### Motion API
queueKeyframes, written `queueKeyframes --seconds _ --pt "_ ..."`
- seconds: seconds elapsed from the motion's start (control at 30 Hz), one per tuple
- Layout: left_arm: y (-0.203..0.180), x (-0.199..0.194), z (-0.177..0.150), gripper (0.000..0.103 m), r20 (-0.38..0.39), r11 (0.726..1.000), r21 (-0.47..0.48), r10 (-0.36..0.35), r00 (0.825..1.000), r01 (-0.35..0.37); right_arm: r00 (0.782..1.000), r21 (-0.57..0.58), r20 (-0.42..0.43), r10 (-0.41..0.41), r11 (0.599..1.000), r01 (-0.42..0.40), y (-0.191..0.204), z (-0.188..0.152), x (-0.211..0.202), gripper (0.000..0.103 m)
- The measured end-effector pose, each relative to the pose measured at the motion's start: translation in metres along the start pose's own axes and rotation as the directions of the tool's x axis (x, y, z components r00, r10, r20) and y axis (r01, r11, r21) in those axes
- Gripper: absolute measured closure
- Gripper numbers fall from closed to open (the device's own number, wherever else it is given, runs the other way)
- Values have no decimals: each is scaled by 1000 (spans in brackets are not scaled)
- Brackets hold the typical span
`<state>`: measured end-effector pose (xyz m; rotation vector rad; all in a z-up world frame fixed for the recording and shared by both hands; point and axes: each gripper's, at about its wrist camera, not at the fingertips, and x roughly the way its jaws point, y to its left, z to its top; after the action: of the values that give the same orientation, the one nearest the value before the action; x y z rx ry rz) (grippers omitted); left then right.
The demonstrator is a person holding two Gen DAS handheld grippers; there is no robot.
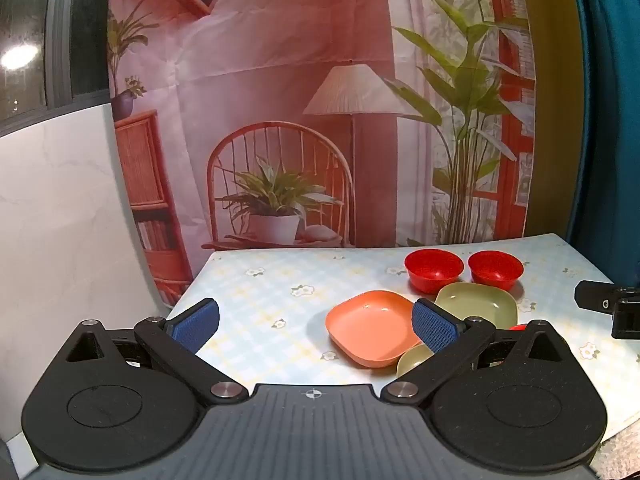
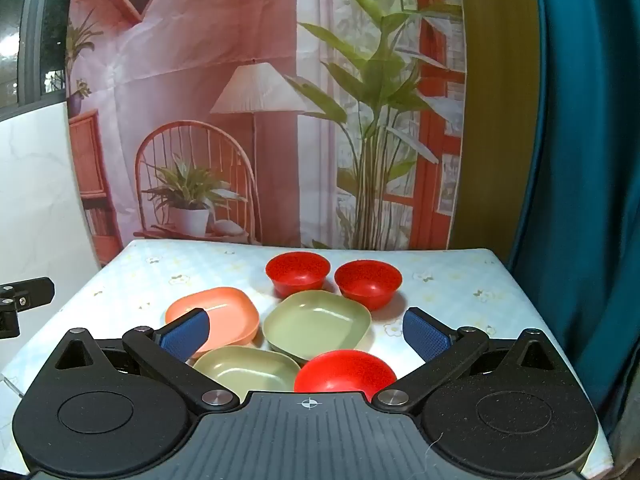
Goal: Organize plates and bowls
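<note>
On the flowered tablecloth [image 2: 440,276] lie an orange square plate [image 2: 224,310], a large green square plate [image 2: 316,322], a nearer green plate [image 2: 248,372] and three red bowls: two at the back [image 2: 298,270] [image 2: 368,280] and one close in front [image 2: 344,372]. My right gripper [image 2: 306,332] is open and empty, above the near green plate and the near bowl. My left gripper [image 1: 316,326] is open and empty, left of the dishes, its right finger over the edge of the orange plate [image 1: 370,326]. The back bowls [image 1: 434,270] [image 1: 495,269] and the green plate [image 1: 478,304] also show there.
A printed backdrop [image 2: 260,100] hangs right behind the table's far edge. A white wall [image 1: 60,220] stands to the left, a blue curtain [image 2: 580,200] to the right. The other gripper's black tip shows at the left edge of the right wrist view [image 2: 24,292].
</note>
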<state>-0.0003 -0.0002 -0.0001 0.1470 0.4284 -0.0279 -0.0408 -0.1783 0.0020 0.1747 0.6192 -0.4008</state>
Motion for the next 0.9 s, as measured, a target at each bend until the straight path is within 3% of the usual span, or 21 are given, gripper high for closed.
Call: queueKeyframes --seconds 0.9 --pt "4 2 -2 0 -16 1000 -11 0 1000 -1 1000 3 7 -3 1000 3 2 -2 -1 0"
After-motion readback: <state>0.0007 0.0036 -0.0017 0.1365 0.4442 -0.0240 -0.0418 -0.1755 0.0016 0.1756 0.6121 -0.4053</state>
